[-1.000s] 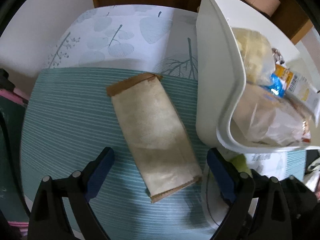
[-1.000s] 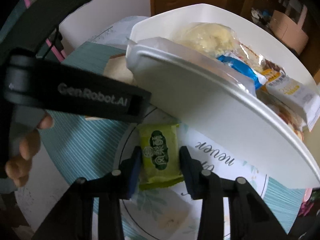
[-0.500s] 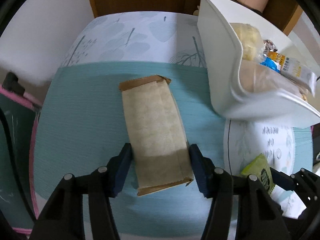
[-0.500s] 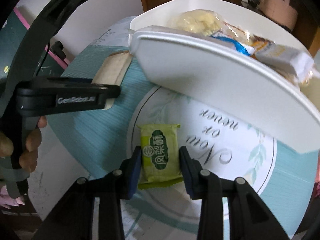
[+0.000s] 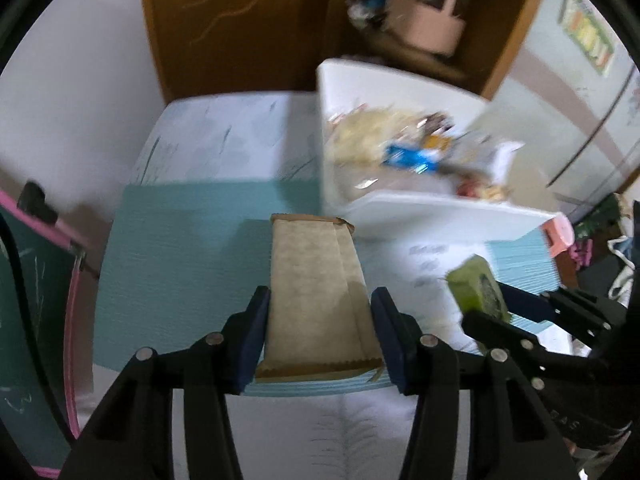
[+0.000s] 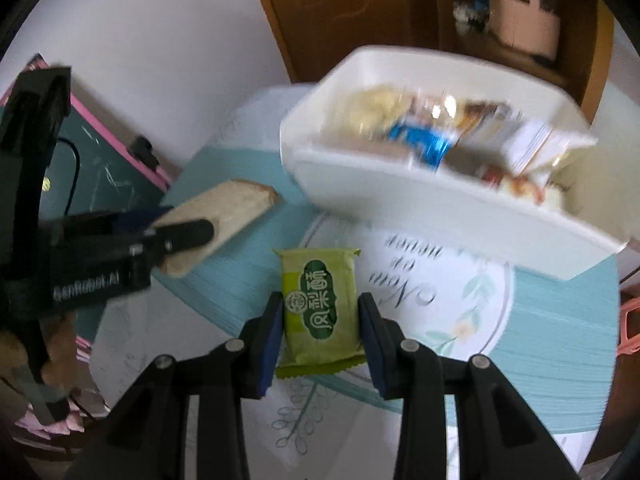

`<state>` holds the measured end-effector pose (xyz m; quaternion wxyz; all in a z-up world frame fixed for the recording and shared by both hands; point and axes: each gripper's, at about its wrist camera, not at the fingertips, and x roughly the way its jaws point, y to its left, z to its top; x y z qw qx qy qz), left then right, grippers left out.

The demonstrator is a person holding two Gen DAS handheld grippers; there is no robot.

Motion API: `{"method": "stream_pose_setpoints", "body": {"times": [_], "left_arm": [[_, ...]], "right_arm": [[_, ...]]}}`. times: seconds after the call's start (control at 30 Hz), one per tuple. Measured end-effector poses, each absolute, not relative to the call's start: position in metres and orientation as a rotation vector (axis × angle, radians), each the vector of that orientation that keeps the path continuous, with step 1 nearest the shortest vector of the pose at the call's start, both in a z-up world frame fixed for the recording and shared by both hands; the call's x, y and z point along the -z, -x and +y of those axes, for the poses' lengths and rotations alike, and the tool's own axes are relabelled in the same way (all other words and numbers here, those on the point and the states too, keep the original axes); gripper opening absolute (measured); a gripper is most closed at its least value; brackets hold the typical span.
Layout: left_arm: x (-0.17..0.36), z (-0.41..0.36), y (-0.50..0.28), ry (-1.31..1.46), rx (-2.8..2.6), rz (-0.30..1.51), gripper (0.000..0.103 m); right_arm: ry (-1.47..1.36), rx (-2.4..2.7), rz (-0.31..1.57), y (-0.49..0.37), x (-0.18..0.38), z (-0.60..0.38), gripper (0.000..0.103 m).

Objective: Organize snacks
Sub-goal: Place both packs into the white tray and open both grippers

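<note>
My left gripper (image 5: 318, 312) is shut on a long tan paper snack packet (image 5: 316, 292) and holds it above the teal placemat (image 5: 180, 264); the packet also shows in the right wrist view (image 6: 224, 216). My right gripper (image 6: 320, 320) is shut on a green snack packet (image 6: 320, 304) and holds it above the table; the packet also shows in the left wrist view (image 5: 476, 288). A white bin (image 6: 440, 216) with several snacks in it stands behind both; in the left wrist view its near wall (image 5: 440, 216) faces me.
A round white mat with writing (image 6: 472, 292) lies under the bin. A green chalkboard with a pink frame (image 5: 36, 280) stands at the left. A wooden door (image 5: 240, 20) and a cluttered shelf are behind the table.
Both grippers have risen and pulled back from the table, each lifting its packet. The left gripper closed from open onto the tan packet. The bin now looks farther away.
</note>
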<state>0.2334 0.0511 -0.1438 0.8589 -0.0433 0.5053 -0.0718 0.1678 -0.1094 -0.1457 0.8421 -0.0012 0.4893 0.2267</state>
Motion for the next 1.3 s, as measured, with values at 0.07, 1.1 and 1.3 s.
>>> {"method": "stream_pose_setpoints", "body": {"times": [0.07,1.1,1.3], "left_arm": [[0.122,0.041,-0.227,0.091,0.177,1.025,0.049],[0.006,-0.050,-0.338,-0.026,0.250,0.798,0.045],[0.019,-0.048,-0.352,-0.037,0.192,0.842,0.095]], "right_arm": [[-0.007,-0.466,0.993,-0.170,0.126,-0.118,0.037],[-0.074,-0.157,0.812,-0.291,-0.009,-0.192,0.038],[-0.090,-0.099,0.876,-0.311,0.010,-0.200,0.050]]}}
